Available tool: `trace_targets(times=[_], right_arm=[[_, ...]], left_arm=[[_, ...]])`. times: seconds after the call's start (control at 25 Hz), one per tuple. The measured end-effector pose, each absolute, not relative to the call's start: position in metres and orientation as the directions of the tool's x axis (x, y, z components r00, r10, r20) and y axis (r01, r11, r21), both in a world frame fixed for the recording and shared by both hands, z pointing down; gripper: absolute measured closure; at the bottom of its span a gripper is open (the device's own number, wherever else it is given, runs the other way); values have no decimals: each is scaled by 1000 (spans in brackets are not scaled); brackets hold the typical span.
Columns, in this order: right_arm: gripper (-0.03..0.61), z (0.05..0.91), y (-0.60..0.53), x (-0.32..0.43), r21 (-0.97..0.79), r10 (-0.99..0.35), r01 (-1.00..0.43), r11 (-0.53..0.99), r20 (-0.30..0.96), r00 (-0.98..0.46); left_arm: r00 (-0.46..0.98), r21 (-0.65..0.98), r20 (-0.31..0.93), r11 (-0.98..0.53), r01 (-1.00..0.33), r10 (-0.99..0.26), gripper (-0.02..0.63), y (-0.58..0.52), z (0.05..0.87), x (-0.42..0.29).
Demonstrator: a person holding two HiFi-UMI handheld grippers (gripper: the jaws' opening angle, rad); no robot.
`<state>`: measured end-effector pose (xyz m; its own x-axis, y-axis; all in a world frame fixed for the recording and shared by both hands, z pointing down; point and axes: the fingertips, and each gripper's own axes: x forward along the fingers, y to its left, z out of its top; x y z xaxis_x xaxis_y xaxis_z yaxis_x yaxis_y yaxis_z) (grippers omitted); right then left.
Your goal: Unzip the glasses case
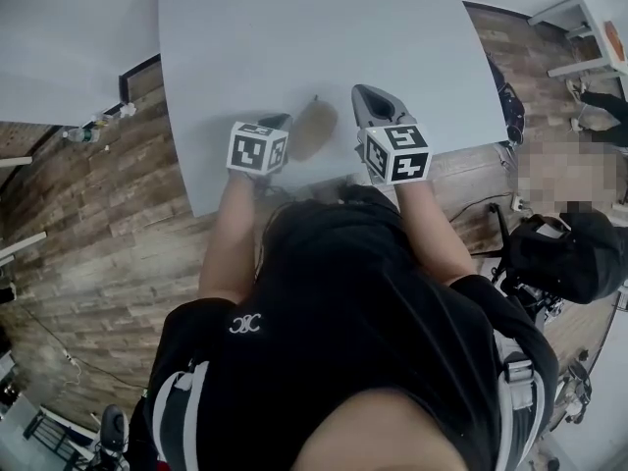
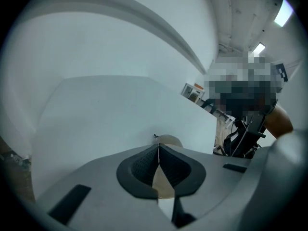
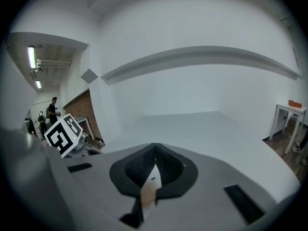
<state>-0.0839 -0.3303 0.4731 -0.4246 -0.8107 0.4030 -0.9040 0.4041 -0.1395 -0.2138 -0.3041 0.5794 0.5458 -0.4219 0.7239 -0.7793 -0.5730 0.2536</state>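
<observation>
Our left gripper (image 2: 158,148) and right gripper (image 3: 155,153) keep their fingers clenched, empty. We judge the tan oval glasses case (image 1: 312,130) light and prone to slide on the white surface (image 1: 294,37); we should pin it and pinch the zip pull (image 1: 315,97) at its 12 o'clock.

a large white table (image 1: 324,47) stands on a brown wood-plank floor (image 1: 108,263), with plain white walls (image 3: 192,23) beyond, a red brick wall (image 3: 79,112), ceiling strip lights (image 3: 32,57) and a small white side table (image 3: 288,109).
</observation>
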Motion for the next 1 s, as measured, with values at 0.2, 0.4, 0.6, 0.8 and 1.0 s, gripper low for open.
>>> trace_targets(times=[0.2, 0.4, 0.6, 0.8, 1.0], right_arm=[[572, 473, -346, -69, -140, -796, -896, 421, 417, -439], [574, 477, -356, -58, -149, -776, -882, 448, 425, -466], [573, 480, -360, -49, -150, -762, -871, 467, 431, -483], [574, 482, -361, -44, -160, -749, -861, 484, 433, -501], [573, 481, -368, -45, -141, -740, -852, 504, 438, -510]], left_arm=[[595, 343, 751, -601, -722, -285, 571, -308, 597, -189], [650, 426, 737, -620, -660, -186, 354, -318, 611, -168], [613, 411, 778, -629, -661, -136, 305, -321, 637, -160], [631, 457, 767, -596, -661, -112, 211, -315, 651, -143], [678, 524, 735, -617, -587, -21, 211, -298, 657, -117]])
